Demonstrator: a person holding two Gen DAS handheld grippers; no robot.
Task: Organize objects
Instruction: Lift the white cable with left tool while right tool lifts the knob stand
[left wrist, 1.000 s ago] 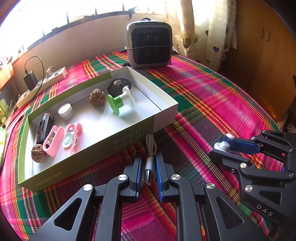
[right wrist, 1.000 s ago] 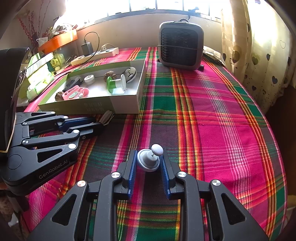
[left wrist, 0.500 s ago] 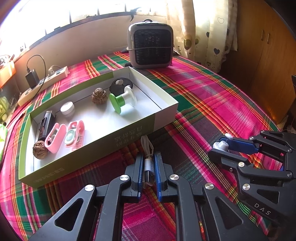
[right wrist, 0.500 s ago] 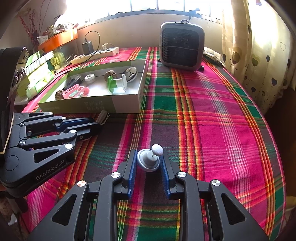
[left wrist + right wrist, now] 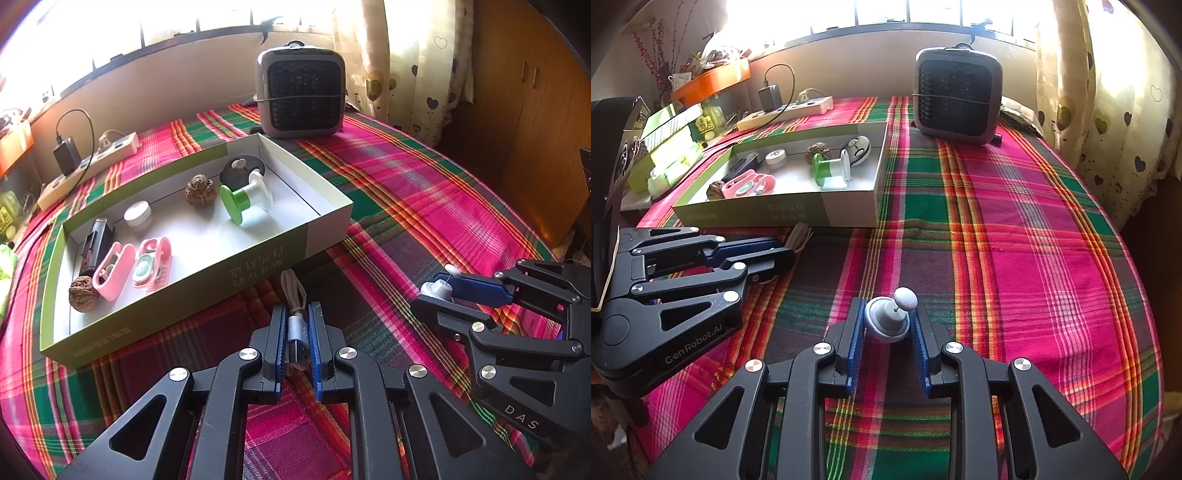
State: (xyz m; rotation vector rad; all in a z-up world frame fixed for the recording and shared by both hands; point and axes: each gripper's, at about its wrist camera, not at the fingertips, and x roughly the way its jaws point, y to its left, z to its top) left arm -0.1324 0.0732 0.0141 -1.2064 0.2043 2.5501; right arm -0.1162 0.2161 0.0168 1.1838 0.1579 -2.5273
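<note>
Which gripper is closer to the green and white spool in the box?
Left. The left gripper sits just outside the box by the spool; the right gripper is farther away.

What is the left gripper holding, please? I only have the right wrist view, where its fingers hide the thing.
Observer: The left gripper is shut on a USB cable, with the silver plug clamped between its fingers.
Operator: Where does the rest of the cable go?
Observer: Its white cord is looped and points ahead of the fingers toward the front wall of the box.
Operator: What stands beyond the table on my right?
Observer: A wooden cabinet, just past the curtain.
</note>
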